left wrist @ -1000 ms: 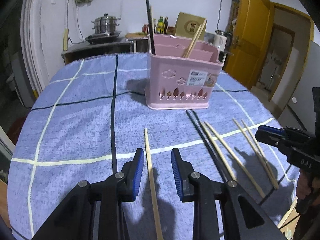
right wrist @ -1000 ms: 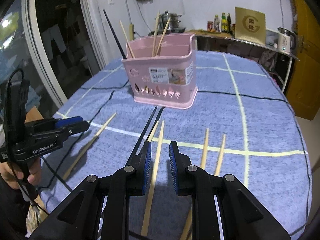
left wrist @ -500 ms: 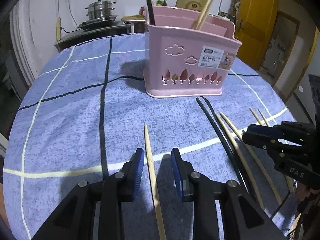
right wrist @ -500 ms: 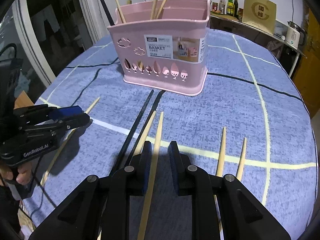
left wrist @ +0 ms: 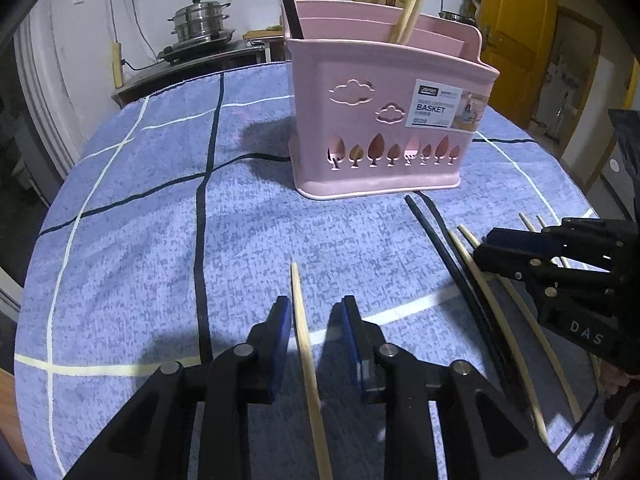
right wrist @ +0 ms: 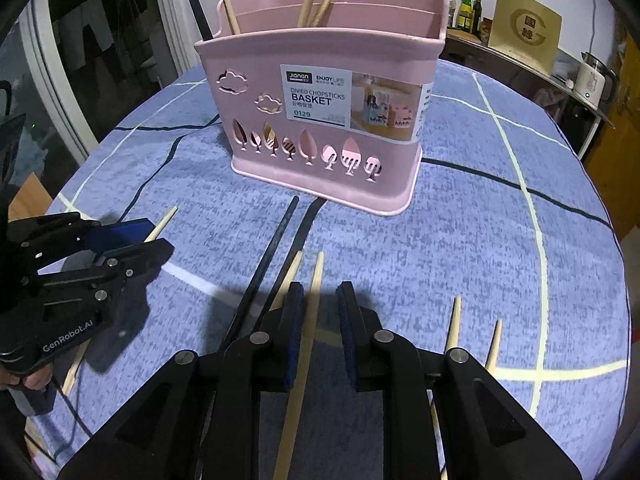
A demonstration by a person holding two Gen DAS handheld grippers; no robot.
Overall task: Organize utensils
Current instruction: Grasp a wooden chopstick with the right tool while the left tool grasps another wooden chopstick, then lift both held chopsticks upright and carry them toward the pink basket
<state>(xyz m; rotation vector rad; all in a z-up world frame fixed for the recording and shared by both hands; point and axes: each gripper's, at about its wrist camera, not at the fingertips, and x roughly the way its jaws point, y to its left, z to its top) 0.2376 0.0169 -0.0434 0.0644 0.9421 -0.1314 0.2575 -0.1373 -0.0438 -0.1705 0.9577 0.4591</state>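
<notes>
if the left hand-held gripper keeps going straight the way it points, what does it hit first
Probably the pale wooden chopstick lying between its closing jaws, then the blue checked tablecloth beneath. The left hand-held gripper tilts down, so the pink plastic chopstick basket looks beyond its line, though depth is unclear.

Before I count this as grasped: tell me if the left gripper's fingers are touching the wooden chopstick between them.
Apart. The left wrist view shows cloth between the chopstick and both closing fingers.

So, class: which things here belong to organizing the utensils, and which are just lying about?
Job:
- pink basket
- wooden chopstick between left gripper, closing
- wooden chopstick between right gripper, closing
- black chopsticks

Lying about:
- steamer pot
- bottles
- kettle
</notes>
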